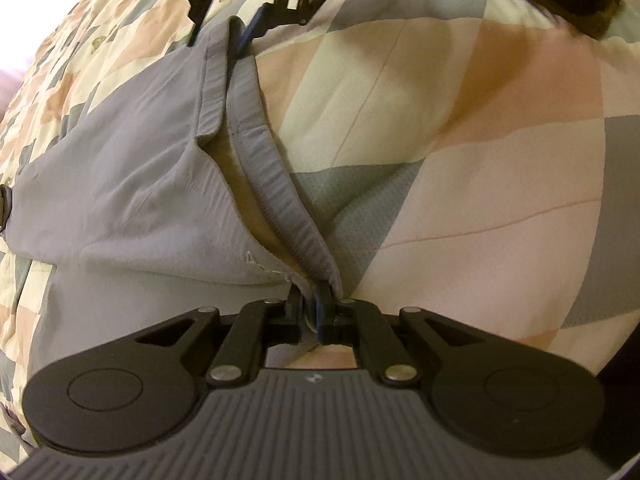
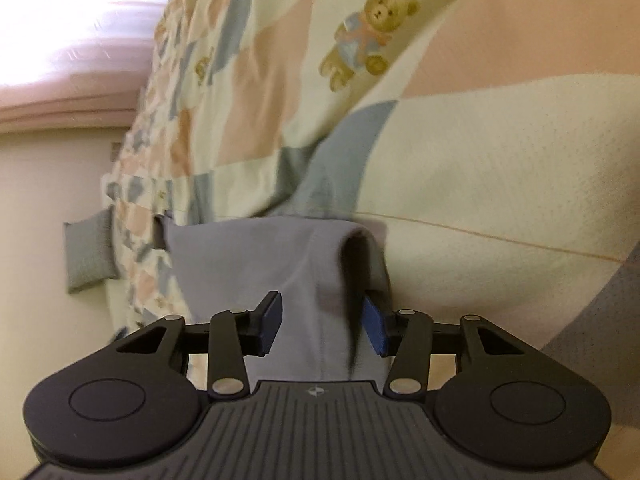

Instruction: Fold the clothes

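One grey garment [image 1: 132,200] lies spread on a patchwork quilt [image 1: 460,140] in cream, pink and grey-blue squares. The left gripper [image 1: 310,304] is pinched tight on the garment's hemmed edge. The right gripper [image 2: 322,326] stands with its jaws parted, two blue pads [image 2: 374,330] either side of a raised fold of the same grey cloth; the right-hand pad seems to brush that fold, though blur makes this unsure. One large teddy-bear print [image 2: 370,34] shows on the quilt, and one grey cushion [image 2: 88,256] lies beyond its edge.
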The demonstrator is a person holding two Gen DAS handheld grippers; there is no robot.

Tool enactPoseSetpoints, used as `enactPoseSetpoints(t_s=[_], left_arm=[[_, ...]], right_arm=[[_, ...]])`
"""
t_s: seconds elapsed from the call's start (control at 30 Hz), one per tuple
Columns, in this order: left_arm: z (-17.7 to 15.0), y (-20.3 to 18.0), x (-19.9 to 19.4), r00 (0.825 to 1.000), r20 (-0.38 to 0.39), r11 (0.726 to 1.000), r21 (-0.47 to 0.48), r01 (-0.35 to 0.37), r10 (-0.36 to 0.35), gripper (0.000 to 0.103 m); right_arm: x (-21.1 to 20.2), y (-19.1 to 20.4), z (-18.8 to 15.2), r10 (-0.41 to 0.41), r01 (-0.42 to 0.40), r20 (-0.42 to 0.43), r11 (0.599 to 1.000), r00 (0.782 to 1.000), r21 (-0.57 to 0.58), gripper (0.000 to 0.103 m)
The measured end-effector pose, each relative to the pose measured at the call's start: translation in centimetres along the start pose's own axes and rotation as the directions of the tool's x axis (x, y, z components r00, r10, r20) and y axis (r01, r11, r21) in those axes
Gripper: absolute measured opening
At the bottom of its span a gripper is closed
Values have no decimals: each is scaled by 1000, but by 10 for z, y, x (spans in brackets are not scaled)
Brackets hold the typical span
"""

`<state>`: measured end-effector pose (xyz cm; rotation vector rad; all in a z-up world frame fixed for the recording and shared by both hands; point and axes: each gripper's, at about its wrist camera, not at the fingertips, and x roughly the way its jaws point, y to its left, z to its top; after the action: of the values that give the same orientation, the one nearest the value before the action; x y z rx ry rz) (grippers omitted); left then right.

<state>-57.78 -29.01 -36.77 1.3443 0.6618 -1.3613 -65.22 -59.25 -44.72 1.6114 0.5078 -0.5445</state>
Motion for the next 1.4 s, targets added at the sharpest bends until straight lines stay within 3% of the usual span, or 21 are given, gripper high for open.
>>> enactPoseSetpoints(t_s=[0.1, 0.13, 0.17, 0.23, 0.33, 0.47, 0.53, 0.73, 0.83, 0.9, 0.97, 1.0, 1.07, 1.1, 1.13, 1.17, 1.2, 1.23, 1.3, 1.37, 1.4], left_arm=[[2, -1, 3, 1000, -8, 1000, 7, -1, 1, 2], [2, -2, 4, 1000, -11, 1000, 16, -1, 1, 2], [3, -3, 5, 1000, -13, 1000, 29, -2, 3, 2], [2, -5, 5, 1000, -16, 997, 77, -10, 11, 2], [4, -10, 3, 999, 4, 984, 172, -53, 53, 7], [14, -10, 6, 1000, 8, 973, 229, -3, 1, 6], [17, -13, 6, 1000, 8, 963, 271, 9, -12, 6], [32, -9, -9, 997, 47, 962, 269, 43, -58, 6], [45, -19, -1, 994, 61, 955, 289, 65, -87, 6], [53, -27, 14, 990, 51, 955, 276, 109, -128, 13], [52, -37, 29, 993, 50, 955, 282, 93, -112, 21], [50, -41, 32, 994, 59, 957, 281, 76, -97, 22], [43, -39, 22, 992, 94, 968, 243, 54, -79, 26], [40, -36, 16, 990, 112, 975, 215, 55, -81, 30], [35, -30, 5, 985, 130, 981, 175, 89, -113, 46], [31, -24, -6, 976, 143, 980, 138, 142, -162, 67], [26, -17, -16, 965, 159, 975, 102, 195, -210, 71], [22, -11, -27, 951, 175, 966, 66, 248, -256, 70], [12, 2, -48, 918, 213, 940, -1, 341, -334, 71], [-3, 27, -62, 918, 243, 936, -85, 342, -313, 71], [-17, 50, -64, 930, 242, 935, -157, 319, -277, 69]], right_arm=[[5, 4, 0, 22, -22, 1, 998, 1000, -57, 26], [8, 8, -1, 26, -27, -13, 996, 1000, -85, 8], [9, 16, -1, 24, -27, -24, 992, 999, -122, 3], [-2, 33, -1, 58, -54, 13, 977, 998, -205, 3], [-28, 39, 10, 145, -125, 100, 974, 984, -187, 2], [-25, 10, 24, 7, 7, 138, 995, 990, -98, 2], [-20, -6, 29, -30, 33, 137, 999, 990, -23, 2], [-44, 35, 23, -11, 56, 197, 972, 980, -227, 1], [-40, 30, 34, -91, 144, 247, 968, 965, -207, 1], [-29, 15, 41, -156, 201, 247, 965, 956, -168, 1], [-16, -1, 45, -183, 215, 226, 969, 957, -125, 0], [-11, 0, 44, -186, 219, 222, 967, 957, -132, 1], [-6, 9, 45, -170, 201, 183, 966, 968, -165, 18], [-7, 13, 47, -149, 174, 154, 972, 977, -160, 39], [-12, 18, 49, -132, 152, 137, 977, 982, -151, 61], [-20, 23, 48, -152, 173, 144, 974, 978, -149, 69], [-30, 28, 46, -191, 215, 161, 965, 968, -148, 84], [-41, 32, 44, -235, 261, 180, 955, 955, -143, 90], [-61, 31, 41, -352, 374, 210, 925, 912, -71, 89], [-81, 29, 34, -458, 473, 249, 881, 853, 0, 85], [-91, 29, 28, -457, 472, 267, 881, 849, 6, 85]])
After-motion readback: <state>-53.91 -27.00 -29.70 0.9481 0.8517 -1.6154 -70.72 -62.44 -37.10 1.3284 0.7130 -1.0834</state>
